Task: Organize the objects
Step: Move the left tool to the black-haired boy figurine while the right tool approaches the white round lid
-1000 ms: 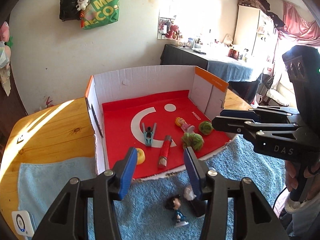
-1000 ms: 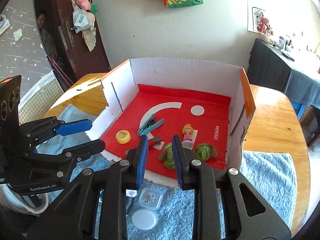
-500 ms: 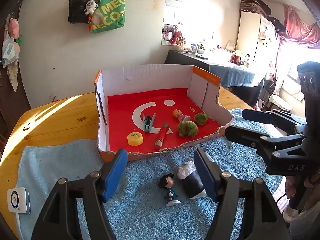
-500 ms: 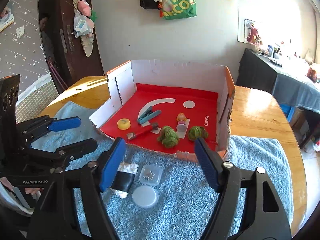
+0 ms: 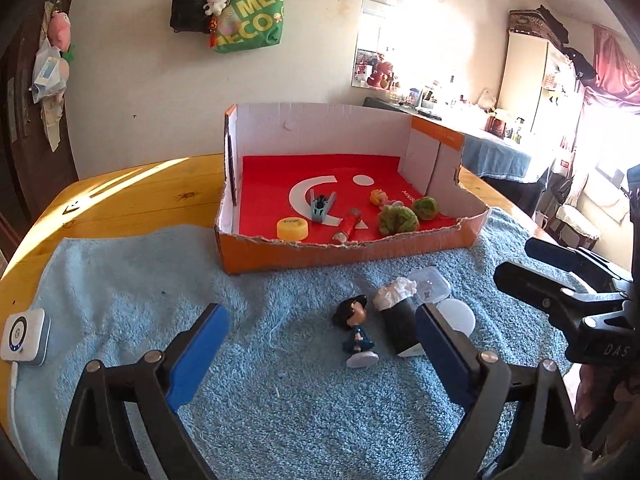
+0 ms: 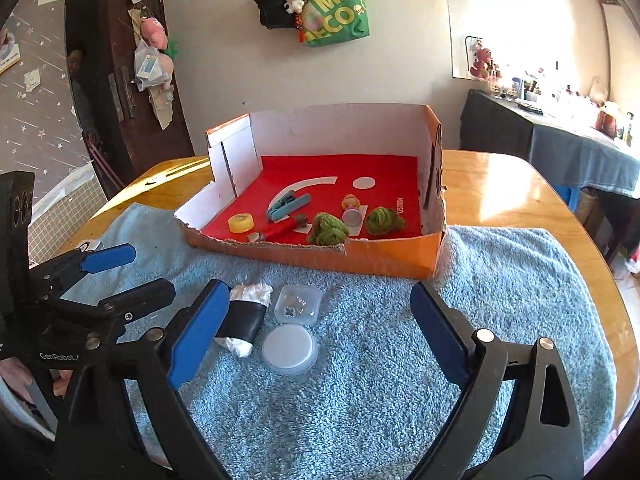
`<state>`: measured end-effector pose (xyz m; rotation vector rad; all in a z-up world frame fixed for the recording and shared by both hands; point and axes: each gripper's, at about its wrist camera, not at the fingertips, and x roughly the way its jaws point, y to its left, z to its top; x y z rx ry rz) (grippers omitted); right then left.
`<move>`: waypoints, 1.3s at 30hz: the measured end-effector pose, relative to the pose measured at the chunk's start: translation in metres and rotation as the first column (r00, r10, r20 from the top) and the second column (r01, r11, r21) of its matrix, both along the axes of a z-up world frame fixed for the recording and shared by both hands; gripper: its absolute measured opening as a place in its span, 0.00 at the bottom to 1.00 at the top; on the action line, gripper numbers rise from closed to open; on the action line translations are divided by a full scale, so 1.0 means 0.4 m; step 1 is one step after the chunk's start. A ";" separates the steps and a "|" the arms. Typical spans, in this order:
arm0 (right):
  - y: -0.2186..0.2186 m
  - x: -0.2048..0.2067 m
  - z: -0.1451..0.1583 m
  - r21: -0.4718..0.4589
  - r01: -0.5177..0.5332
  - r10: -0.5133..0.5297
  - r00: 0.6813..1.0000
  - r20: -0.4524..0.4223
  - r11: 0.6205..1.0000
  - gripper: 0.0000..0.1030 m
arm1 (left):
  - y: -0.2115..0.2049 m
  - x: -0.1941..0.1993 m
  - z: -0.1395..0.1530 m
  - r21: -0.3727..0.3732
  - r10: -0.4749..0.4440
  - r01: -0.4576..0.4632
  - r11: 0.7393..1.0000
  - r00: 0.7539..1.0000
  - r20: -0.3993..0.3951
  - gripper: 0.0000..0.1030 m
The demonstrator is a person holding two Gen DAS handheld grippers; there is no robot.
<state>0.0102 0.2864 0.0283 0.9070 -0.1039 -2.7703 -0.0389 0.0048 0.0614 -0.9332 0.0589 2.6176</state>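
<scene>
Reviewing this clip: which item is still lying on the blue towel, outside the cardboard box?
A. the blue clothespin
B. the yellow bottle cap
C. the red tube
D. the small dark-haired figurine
D: the figurine stands on the towel in front of the box; the other three lie inside it.

left wrist view: looks forward and downward between its own fingers, low over the blue towel (image 5: 120, 280), facing the orange box (image 5: 340, 252) and back wall.
right wrist view: same downward tilt, set further right, facing the box's right corner.
nearness: both close to the towel, box a little beyond.
shared: box, towel, black roll (image 6: 240, 320), green bag (image 6: 336, 8); each sees the other gripper at its edge.
</scene>
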 end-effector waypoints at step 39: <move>-0.032 -0.018 -0.141 0.105 -0.016 0.004 0.993 0.118 0.994 0.91 | 0.054 -0.041 -0.086 -0.124 -0.070 0.084 0.989 0.992 0.107 0.91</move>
